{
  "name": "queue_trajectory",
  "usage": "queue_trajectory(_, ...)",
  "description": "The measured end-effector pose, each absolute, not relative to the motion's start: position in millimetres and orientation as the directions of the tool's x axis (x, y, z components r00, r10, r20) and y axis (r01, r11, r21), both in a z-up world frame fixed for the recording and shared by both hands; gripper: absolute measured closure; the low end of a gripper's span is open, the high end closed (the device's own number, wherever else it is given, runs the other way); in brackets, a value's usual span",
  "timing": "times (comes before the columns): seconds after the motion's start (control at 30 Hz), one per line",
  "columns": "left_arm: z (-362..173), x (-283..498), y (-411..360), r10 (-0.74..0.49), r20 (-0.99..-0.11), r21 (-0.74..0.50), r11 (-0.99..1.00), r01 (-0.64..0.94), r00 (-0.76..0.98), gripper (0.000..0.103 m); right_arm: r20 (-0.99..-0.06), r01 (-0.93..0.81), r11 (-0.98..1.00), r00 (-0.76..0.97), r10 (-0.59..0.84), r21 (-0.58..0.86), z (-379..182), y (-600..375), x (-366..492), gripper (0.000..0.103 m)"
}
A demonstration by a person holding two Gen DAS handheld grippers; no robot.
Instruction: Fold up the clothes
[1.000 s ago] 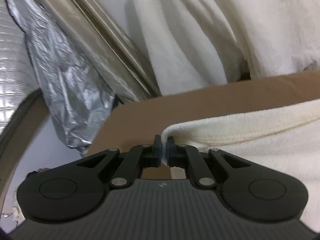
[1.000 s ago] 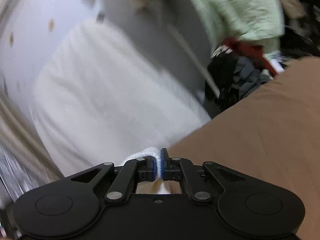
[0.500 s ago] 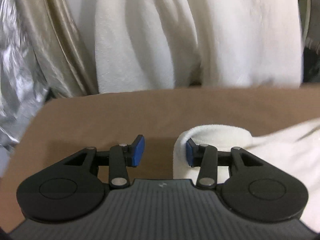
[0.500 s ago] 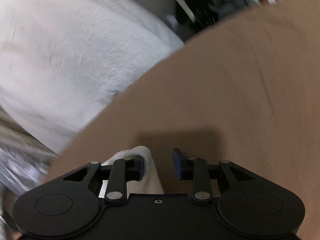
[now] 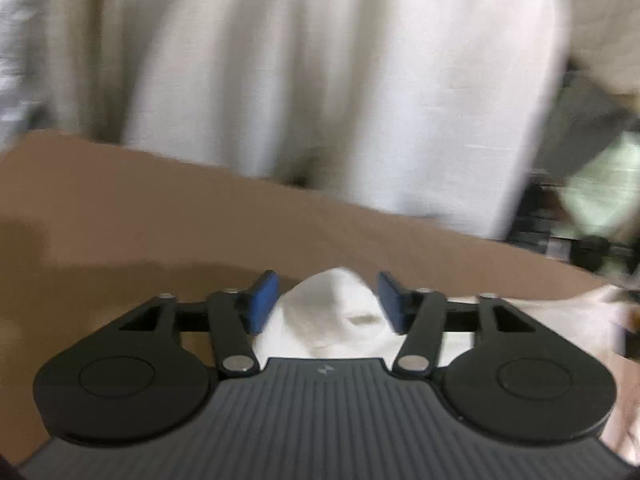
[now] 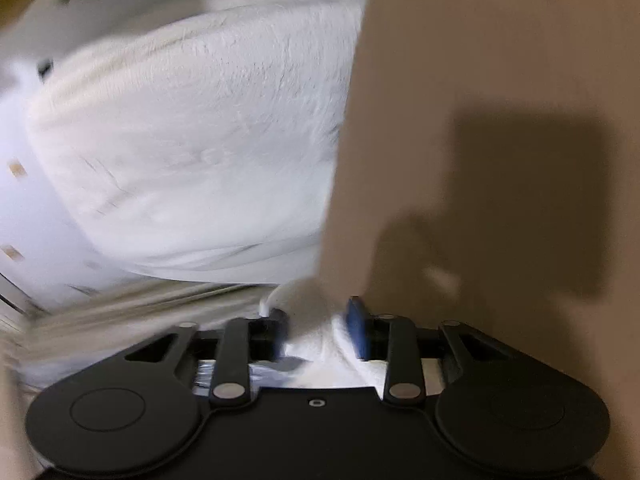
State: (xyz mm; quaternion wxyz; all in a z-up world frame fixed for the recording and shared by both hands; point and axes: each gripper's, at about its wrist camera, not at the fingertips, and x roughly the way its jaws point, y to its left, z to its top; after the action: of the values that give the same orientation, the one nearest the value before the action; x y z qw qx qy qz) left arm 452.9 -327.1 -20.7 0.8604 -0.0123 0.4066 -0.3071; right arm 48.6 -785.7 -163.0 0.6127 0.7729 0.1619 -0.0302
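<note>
A cream towel-like cloth (image 5: 332,312) lies on the brown table (image 5: 160,220). One of its corners stands up between the blue pads (image 5: 262,300) of my left gripper (image 5: 328,300), whose jaws are opening and stand clear of the cloth on both sides. In the right wrist view another corner of the cloth (image 6: 308,308) sits loosely between the pads (image 6: 358,328) of my right gripper (image 6: 318,328), which is also opening, low over the table (image 6: 480,80). Both views are blurred by motion.
A large white fluffy fabric (image 5: 320,80) hangs just beyond the table's far edge, and it fills the left of the right wrist view (image 6: 180,140). A pale green cloth (image 5: 600,184) and dark clutter lie at the far right. Silvery sheeting (image 5: 16,40) is at the far left.
Both grippers were shut on the cloth's corners and have since opened, letting the corners go. Both views have rolled, and the right gripper has come down toward the table.
</note>
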Motion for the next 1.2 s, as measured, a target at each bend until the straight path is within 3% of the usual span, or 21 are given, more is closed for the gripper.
queue_trajectory(0.07, -23.7, 463.5, -323.3, -0.451, -0.742, -0.277, 0.88, 0.385, 0.496, 0.032, -0.277, 0.311, -0.203, 0.943, 0.183, 0.928, -166.0, -786.6, 45.2, 0.038)
queue_trajectory(0.17, -19.3, 457.7, -318.7, -0.504, -0.686, -0.321, 0.857, 0.402, 0.526, 0.031, -0.39, 0.4, -0.087, 0.914, 0.114, 0.912, -152.7, -788.0, 41.5, 0.037)
queue_trajectory(0.3, -26.0, 423.0, -347.0, -0.513, -0.665, -0.14, 0.799, 0.584, 0.543, 0.034, -0.45, 0.445, 0.087, 0.892, 0.046, 0.891, -133.3, -788.8, 41.4, 0.037)
queue_trajectory(0.43, -52.4, 393.5, -384.9, -0.461, -0.723, 0.075, 0.688, 0.722, 0.515, 0.038, -0.524, 0.521, 0.238, 0.85, -0.054, 0.82, -117.1, -790.9, 40.4, 0.037)
queue_trajectory(0.63, -107.5, 400.2, -421.0, -0.238, -0.795, 0.254, 0.705, 0.662, 0.558, 0.034, -0.514, 0.502, 0.368, 0.855, -0.073, 0.783, -110.0, -791.7, 33.3, 0.037)
queue_trajectory(0.7, -112.9, 411.6, -414.9, -0.261, -0.808, 0.157, 0.768, 0.621, 0.528, 0.05, -0.531, 0.507, 0.413, 0.845, -0.065, 0.757, -112.0, -791.5, 38.3, 0.037)
queue_trajectory(0.73, -111.6, 413.4, -411.9, -0.273, -0.806, 0.121, 0.793, 0.597, 0.526, 0.072, -0.541, 0.51, 0.434, 0.839, -0.06, 0.742, -113.5, -791.7, 41.5, 0.037)
queue_trajectory(0.77, -110.0, 415.1, -409.6, -0.28, -0.802, 0.096, 0.811, 0.577, 0.527, 0.102, -0.558, 0.517, 0.456, 0.828, -0.052, 0.724, -116.2, -791.6, 46.1, 0.037)
queue_trajectory(0.9, -99.5, 413.3, -407.4, -0.278, -0.763, 0.109, 0.834, 0.54, 0.584, 0.101, -0.659, 0.583, 0.523, 0.75, -0.053, 0.622, -132.4, -787.7, 63.8, 0.037)
queue_trajectory(1.0, -80.2, 401.0, -404.2, -0.309, -0.66, 0.147, 0.841, 0.521, 0.685, 0.102, -0.736, 0.663, 0.558, 0.664, -0.129, 0.5, -138.9, -784.5, 70.5, 0.037)
queue_trajectory(1.1, -60.3, 402.2, -387.5, -0.256, -0.547, 0.174, 0.897, 0.407, 0.797, 0.103, -0.718, 0.659, 0.533, 0.683, -0.131, 0.53, -137.9, -788.2, 63.5, 0.037)
queue_trajectory(1.2, -48.2, 427.7, -354.9, -0.217, -0.56, 0.066, 0.95, 0.304, 0.8, 0.103, -0.689, 0.62, 0.541, 0.718, -0.099, 0.568, -136.6, -789.1, 59.7, 0.037)
